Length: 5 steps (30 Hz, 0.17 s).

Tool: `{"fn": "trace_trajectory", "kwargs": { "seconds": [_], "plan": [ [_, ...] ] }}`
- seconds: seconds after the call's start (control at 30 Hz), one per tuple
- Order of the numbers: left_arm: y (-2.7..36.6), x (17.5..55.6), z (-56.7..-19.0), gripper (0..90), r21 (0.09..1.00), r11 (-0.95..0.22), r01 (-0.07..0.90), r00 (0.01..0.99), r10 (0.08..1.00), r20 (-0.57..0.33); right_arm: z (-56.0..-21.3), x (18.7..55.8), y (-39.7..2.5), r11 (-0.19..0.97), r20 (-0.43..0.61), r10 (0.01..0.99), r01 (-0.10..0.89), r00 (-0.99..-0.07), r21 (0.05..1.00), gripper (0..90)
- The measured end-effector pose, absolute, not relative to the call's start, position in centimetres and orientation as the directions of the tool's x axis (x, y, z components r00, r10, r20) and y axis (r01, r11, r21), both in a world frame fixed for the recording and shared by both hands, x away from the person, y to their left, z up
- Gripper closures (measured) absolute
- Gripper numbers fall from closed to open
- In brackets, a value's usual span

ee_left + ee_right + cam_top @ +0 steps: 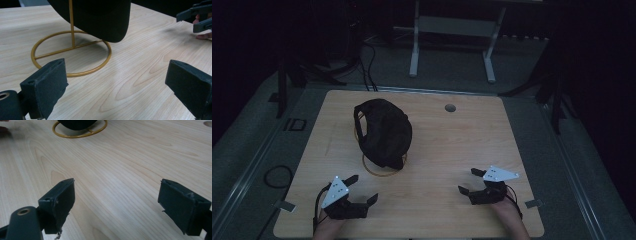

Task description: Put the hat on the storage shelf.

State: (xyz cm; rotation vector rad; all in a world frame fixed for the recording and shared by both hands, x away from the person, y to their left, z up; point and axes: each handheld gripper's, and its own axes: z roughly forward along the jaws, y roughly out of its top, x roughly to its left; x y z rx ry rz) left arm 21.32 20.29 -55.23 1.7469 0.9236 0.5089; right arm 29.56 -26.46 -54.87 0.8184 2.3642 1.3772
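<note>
High view: I keep both grippers, left (360, 189) and right (469, 181), low on the bench (447, 145), fingers wide, empty, facing a black cap (383, 131) propped on its gold wire stand (71, 53).

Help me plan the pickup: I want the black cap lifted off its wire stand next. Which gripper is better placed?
Probably the left gripper. It sits open just below the gold wire stand and black cap, aimed at them. The right gripper, also open, sits farther off across bare table.
</note>
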Motion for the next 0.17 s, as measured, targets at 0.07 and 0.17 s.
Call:
{"fn": "trace_trajectory", "kwargs": {
  "seconds": [0.07, 0.17],
  "plan": [
    [20.31, 21.31, -55.24, 4.3, 0.928, -0.152, 0.341, 0.610, 0.786, -0.095, -54.86, 29.61, -26.69, 0.373, 0.046, 0.606, 0.334, -0.794, 0.865, 13.9],
    [20.33, 21.28, -55.26, 4.3, 0.927, -0.154, 0.342, 0.610, 0.787, -0.094, -54.89, 29.63, -26.69, 0.373, 0.047, 0.600, 0.332, -0.799, 0.867, 13.9]
  ]
}}
